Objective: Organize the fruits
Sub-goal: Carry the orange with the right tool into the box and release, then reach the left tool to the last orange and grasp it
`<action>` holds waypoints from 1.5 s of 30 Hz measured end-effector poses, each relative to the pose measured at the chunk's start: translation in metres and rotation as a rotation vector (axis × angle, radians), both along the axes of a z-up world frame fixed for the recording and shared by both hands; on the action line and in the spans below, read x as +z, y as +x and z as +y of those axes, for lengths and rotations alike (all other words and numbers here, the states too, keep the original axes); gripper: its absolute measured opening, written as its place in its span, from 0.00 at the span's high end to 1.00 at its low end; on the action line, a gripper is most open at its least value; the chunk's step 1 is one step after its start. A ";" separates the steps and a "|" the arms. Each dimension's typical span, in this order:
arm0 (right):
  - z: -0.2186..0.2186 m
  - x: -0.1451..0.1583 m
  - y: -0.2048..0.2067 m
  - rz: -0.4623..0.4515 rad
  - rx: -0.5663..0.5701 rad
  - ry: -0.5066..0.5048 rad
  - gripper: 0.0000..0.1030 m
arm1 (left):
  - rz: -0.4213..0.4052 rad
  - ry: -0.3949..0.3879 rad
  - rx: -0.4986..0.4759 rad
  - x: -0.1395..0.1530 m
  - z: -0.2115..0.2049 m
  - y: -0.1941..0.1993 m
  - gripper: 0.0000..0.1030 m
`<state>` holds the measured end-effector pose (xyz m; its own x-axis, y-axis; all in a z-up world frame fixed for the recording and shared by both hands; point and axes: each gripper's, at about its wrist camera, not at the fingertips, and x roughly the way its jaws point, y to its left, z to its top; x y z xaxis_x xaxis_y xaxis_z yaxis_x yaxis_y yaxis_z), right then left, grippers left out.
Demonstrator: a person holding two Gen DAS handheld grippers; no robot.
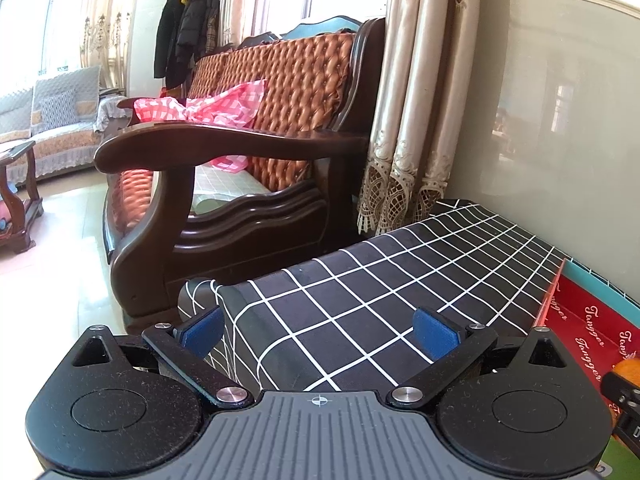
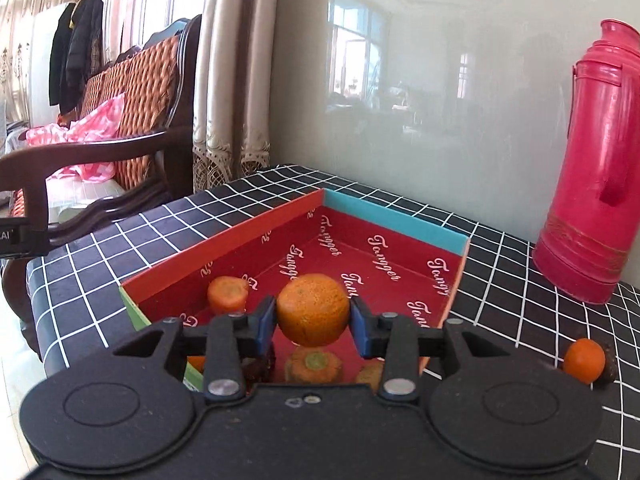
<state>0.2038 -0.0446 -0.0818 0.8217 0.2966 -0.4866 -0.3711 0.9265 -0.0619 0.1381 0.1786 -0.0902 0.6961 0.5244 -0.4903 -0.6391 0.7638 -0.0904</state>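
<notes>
My right gripper (image 2: 313,322) is shut on an orange (image 2: 313,309) and holds it above the red box (image 2: 256,220) lined with "Tangger" print. Inside the box lie another orange (image 2: 227,293) at the left and one (image 2: 314,365) below the held fruit. One more orange (image 2: 584,361) sits on the cloth right of the box. My left gripper (image 1: 318,332) is open and empty over the checked cloth, left of the box (image 1: 580,320). The held orange shows at the right edge of the left wrist view (image 1: 628,372).
A black-and-white checked tablecloth (image 2: 120,240) covers the table against a glossy wall. A pink thermos (image 2: 592,168) stands at the back right. A wooden sofa (image 1: 240,152) stands beyond the table's left edge, with curtains (image 1: 416,120) beside it.
</notes>
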 end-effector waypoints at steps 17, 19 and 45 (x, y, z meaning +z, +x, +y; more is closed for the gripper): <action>-0.082 0.024 -0.040 -0.189 -0.235 0.034 0.22 | -0.004 0.030 -0.034 0.004 -0.019 0.002 0.03; -0.094 0.024 -0.047 -0.230 -0.297 0.025 0.17 | -0.007 0.046 -0.051 0.006 -0.029 0.005 0.03; -0.226 0.003 -0.071 -0.169 -0.815 -0.022 0.06 | -0.078 0.220 -0.460 0.015 -0.200 0.024 0.03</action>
<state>0.1327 -0.2705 -0.0785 0.8372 -0.4314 -0.3360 0.4319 0.8986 -0.0775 0.1621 -0.0217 -0.0754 0.9091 0.2402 -0.3404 -0.2304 0.9706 0.0697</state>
